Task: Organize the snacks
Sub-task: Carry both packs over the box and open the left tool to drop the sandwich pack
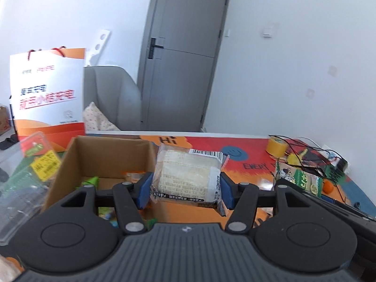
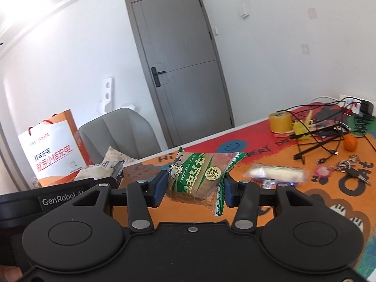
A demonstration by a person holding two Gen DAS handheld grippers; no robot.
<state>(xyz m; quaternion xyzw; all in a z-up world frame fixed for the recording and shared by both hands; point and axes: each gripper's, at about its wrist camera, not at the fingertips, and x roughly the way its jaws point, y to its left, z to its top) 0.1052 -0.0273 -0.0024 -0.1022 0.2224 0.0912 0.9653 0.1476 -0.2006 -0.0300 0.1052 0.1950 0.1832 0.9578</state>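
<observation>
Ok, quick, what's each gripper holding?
Left gripper: closed on a clear snack pack.
Right gripper: closed on a green snack bag.

On the surface (image 1: 206, 141) a cardboard box (image 1: 105, 157) stands left, with a paper bag (image 1: 47, 94) behind it; a tape roll (image 2: 280, 121) sits far right, cables (image 2: 329, 138) beside it; a chair (image 2: 117, 131) and door (image 2: 183, 70) stand behind the surface.

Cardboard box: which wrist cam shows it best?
Left wrist view: the cardboard box sits open just left of the left gripper, interior visible. The right wrist view barely shows it, hidden behind the other gripper's body.
</observation>
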